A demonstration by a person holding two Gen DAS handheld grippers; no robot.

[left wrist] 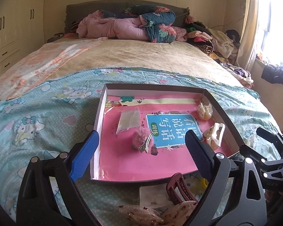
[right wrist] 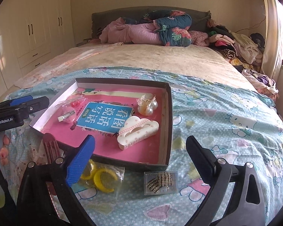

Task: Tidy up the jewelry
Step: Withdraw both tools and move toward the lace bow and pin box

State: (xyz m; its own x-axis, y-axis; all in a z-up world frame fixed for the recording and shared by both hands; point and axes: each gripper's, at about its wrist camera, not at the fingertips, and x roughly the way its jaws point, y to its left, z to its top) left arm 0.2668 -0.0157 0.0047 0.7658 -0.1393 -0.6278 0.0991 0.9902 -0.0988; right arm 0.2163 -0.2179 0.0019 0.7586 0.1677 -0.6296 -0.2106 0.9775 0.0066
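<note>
A shallow cardboard box [left wrist: 101, 113] lined with a pink book lies on the bed. In it are a pink fluffy hair clip [left wrist: 141, 140], a white cloud-shaped claw clip [right wrist: 137, 132], a pearl bow clip [right wrist: 147, 104] and a small clear bag [left wrist: 128, 120]. My left gripper [left wrist: 141, 137] hovers open over the box's near left side, nothing between its blue fingers. My right gripper [right wrist: 140, 138] stands open above the box's near right corner, also empty. On the sheet in front of the box lie a dark red claw clip [left wrist: 177, 186], yellow moon hoops [right wrist: 101, 179] in a bag and a clear case of rhinestone earrings [right wrist: 160, 182].
A Hello Kitty sheet [right wrist: 226, 122] covers the near bed. Glittery clips [left wrist: 141, 214] lie at the near edge. Rolled quilts [left wrist: 134, 26] sit at the headboard, piled clothes [left wrist: 213, 39] by the window, wardrobes [right wrist: 32, 26] on the left.
</note>
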